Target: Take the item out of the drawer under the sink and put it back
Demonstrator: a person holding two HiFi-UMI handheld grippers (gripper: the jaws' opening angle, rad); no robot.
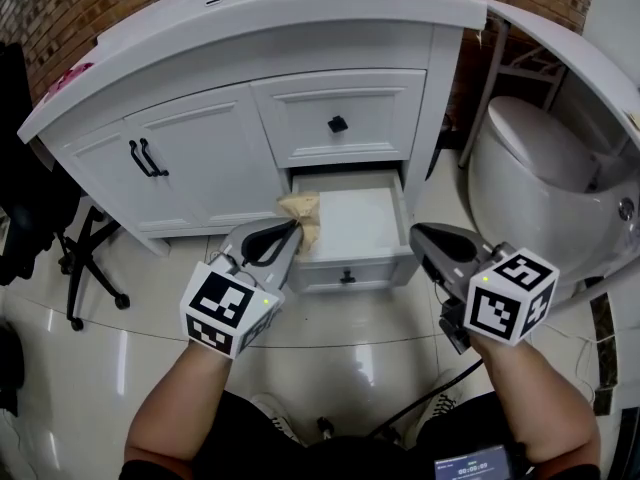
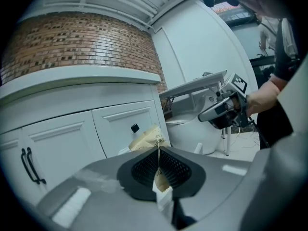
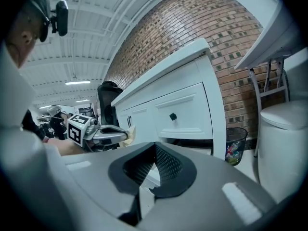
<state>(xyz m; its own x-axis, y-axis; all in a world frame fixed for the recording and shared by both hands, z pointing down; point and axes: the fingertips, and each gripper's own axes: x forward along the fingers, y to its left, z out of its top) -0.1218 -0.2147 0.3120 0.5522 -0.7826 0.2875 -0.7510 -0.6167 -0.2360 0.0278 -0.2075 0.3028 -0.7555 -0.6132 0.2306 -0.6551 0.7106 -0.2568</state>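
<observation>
The lower drawer (image 1: 372, 268) under the white sink cabinet stands pulled open, its inside white and bare. At its left front corner my left gripper (image 1: 291, 230) is shut on a crumpled tan paper bag (image 1: 303, 214). In the left gripper view the bag (image 2: 148, 138) sticks up beyond the closed jaws of the left gripper (image 2: 159, 150). My right gripper (image 1: 421, 236) hovers just right of the drawer, shut with nothing in it. The right gripper view shows its jaws together at the right gripper (image 3: 155, 148), and the left gripper (image 3: 107, 133) with the bag (image 3: 128, 134) off to the left.
Above the open drawer is a closed drawer with a black knob (image 1: 337, 123). Cabinet doors with black handles (image 1: 148, 158) lie to the left. A white toilet (image 1: 540, 183) stands close on the right, a black chair (image 1: 45, 233) at left, a trash bin (image 3: 234, 146) by the brick wall.
</observation>
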